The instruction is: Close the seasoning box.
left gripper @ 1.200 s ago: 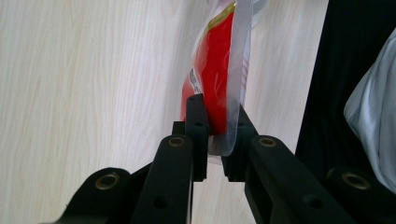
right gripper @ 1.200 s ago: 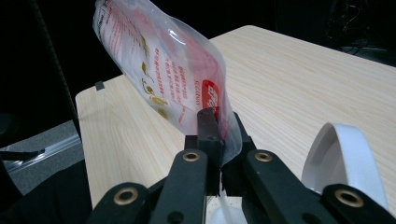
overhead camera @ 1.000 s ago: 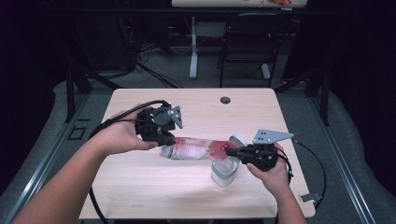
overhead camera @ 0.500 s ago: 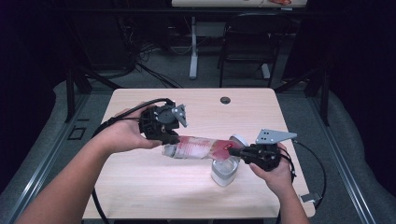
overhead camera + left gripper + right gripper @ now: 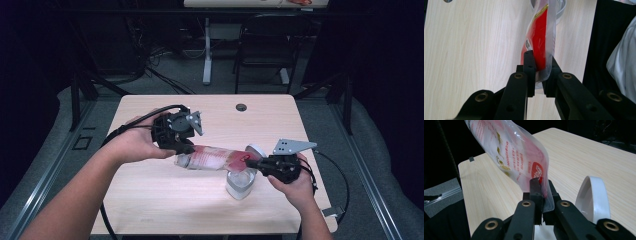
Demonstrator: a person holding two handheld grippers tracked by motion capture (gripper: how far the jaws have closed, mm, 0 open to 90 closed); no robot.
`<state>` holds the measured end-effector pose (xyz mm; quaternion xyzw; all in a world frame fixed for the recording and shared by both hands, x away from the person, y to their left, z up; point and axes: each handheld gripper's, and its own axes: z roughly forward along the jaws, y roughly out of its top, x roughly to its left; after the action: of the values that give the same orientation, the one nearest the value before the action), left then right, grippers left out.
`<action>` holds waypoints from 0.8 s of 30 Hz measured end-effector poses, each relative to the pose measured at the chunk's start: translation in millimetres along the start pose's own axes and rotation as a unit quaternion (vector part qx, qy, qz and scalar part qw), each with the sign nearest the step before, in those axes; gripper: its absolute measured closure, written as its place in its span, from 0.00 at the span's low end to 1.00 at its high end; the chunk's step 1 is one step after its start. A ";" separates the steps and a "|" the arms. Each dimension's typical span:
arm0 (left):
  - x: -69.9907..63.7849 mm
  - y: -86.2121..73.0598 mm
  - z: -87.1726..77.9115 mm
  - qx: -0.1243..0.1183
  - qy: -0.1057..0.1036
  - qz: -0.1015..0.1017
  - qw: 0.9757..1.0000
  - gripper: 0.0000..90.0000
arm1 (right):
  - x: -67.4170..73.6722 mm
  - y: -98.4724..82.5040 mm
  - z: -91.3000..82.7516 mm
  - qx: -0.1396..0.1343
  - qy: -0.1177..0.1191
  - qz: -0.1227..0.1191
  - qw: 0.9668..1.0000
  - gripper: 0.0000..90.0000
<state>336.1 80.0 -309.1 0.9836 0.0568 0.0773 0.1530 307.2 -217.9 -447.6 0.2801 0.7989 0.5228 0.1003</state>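
Wood-grain table (image 5: 150,200), grommet (image 5: 241,107); dim room, probably chair (image 5: 265,45) behind.

Both forearms are extended in from the near side. The left gripper (image 5: 176,131) is held in the left hand (image 5: 134,145), its fingers (image 5: 529,65) pinched together. The right gripper (image 5: 276,165) is gripped by the right hand (image 5: 296,184), fingers (image 5: 535,190) likewise clamped tight.

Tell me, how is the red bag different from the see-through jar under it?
The red bag is soft, flat and printed red and white; the jar is stiff, round and clear. The bag hangs in the air, stretched sideways between the left tool and the right tool; the jar stands upright on the table, with neither tool on it. Both are see-through in places.
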 end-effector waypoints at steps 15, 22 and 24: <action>0.7 -1.2 0.2 -0.002 0.000 -0.001 1.000 0.93 | 0.5 0.1 -0.1 0.001 -0.001 -0.002 1.000 0.99; 1.0 -0.7 0.1 -0.004 -0.002 -0.002 1.000 0.93 | 0.6 -0.2 0.1 -0.001 -0.002 0.000 1.000 0.99; 1.1 -0.6 0.1 -0.004 -0.002 -0.002 1.000 0.93 | 0.5 -0.3 0.1 -0.001 -0.002 0.000 1.000 0.99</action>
<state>337.2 80.6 -309.2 0.9830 0.0580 0.0753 0.1573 306.7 -217.6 -447.9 0.2814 0.7981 0.5229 0.1022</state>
